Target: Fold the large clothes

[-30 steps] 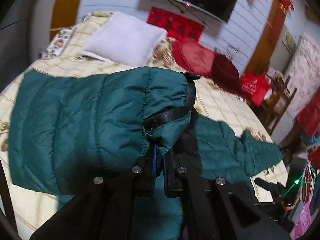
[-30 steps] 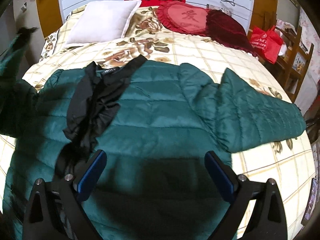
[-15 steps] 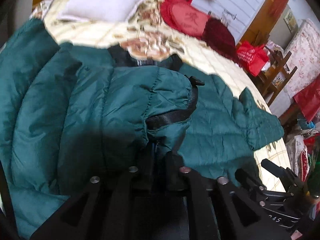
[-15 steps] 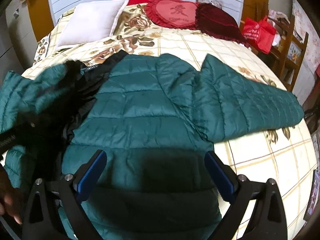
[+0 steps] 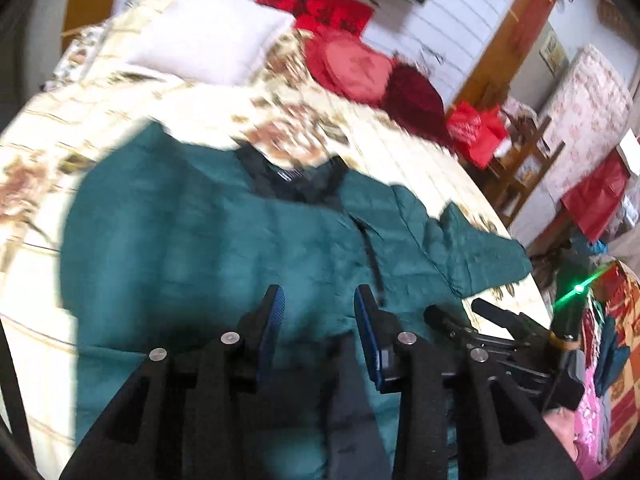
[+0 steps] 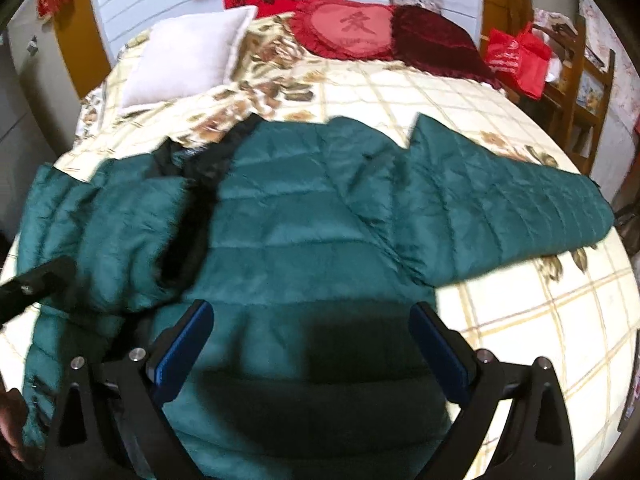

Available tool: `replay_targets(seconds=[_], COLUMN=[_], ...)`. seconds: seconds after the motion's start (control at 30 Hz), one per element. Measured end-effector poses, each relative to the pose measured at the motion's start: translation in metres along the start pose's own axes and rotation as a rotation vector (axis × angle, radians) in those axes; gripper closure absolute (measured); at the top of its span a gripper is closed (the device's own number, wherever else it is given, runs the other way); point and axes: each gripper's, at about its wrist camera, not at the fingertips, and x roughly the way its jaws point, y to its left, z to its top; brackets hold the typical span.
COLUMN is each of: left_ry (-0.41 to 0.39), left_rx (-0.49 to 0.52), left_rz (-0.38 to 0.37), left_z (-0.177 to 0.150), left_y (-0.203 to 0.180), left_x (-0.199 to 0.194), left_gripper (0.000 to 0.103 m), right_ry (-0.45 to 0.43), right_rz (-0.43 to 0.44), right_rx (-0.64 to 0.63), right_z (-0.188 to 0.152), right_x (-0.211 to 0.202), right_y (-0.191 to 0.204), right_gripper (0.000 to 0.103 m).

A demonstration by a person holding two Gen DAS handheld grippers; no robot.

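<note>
Cream floral-print bedding (image 6: 400,92) on a wide bed serves as our work surface, chosen because it lets the dark green quilted puffer jacket (image 6: 304,232) lie flat at full span. We keep the jacket in the middle of the bed, collar toward the white square pillow (image 6: 184,60), so both sides stay within reach. Its left sleeve (image 6: 116,232) now lies folded across the chest. Our left gripper (image 5: 320,316) has just been opening; its blue pads stand partly apart above the jacket front with nothing between them, which we judge to be the release of that sleeve. Our right gripper (image 6: 310,344) hovers spread wide over the hem, holding nothing. The right sleeve (image 6: 512,208) extends outward across the bedding, not yet folded, so we judge it the next part to bring in.
</note>
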Motion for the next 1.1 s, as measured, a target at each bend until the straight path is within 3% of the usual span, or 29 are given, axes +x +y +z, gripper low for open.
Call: replay_targets(seconds=[0.17, 0.27, 0.3, 0.33, 0.4, 0.5, 0.63, 0.77, 0.9, 1.0, 1.03, 1.1], left_ry=[-0.082, -0.069, -0.065, -0.066, -0.070, -0.079, -0.074, -0.037, 0.000, 0.009, 0.007, -0.017], left_rx=[-0.015, -0.073, -0.100, -0.120, -0.164, -0.213, -0.227, -0.211, -0.215, -0.212, -0.213, -0.211], left_rz=[0.174, 0.232, 0.247, 0.259, 0.288, 0.291, 0.286, 0.296, 0.302, 0.317, 0.318, 0.314], left_z=[0.000, -0.002, -0.004, -0.005, -0.007, -0.009, -0.009, -0.006, -0.006, -0.005, -0.004, -0.001], left_y=[0.056, 0.090, 0.102, 0.112, 0.130, 0.145, 0.149, 0.146, 0.147, 0.145, 0.144, 0.142], left_x=[-0.037, -0.040, -0.041, -0.042, -0.042, -0.041, -0.027, 0.002, 0.027, 0.033, 0.032, 0.022], left_gripper=[0.052, 0.052, 0.052, 0.052, 0.052, 0.052, 0.052, 0.052, 0.052, 0.052, 0.052, 0.052], right_ry=[0.023, 0.064, 0.077, 0.091, 0.121, 0.062, -0.097, -0.146, -0.115, -0.035, -0.014, -0.009], right_rz=[0.140, 0.202, 0.226, 0.253, 0.284, 0.302, 0.230, 0.103, -0.017, -0.042, -0.037, -0.046], right_rx=[-0.002, 0.012, 0.011, 0.008, 0.009, -0.023, -0.077, -0.048, -0.003, 0.010, 0.011, 0.011], right_z=[0.018, 0.029, 0.030, 0.031, 0.031, 0.033, 0.043, 0.051, 0.050, 0.044, 0.042, 0.043], right_x=[0.018, 0.047, 0.055, 0.064, 0.076, 0.062, 0.020, 0.008, 0.028, 0.063, 0.073, 0.076], right_y=[0.034, 0.052, 0.056, 0.063, 0.073, 0.082, 0.069, 0.037, 0.010, 0.000, 0.000, -0.002], right_gripper=[0.003, 0.003, 0.007, 0.015, 0.066, 0.081, 0.083, 0.083, 0.083, 0.082, 0.079, 0.063])
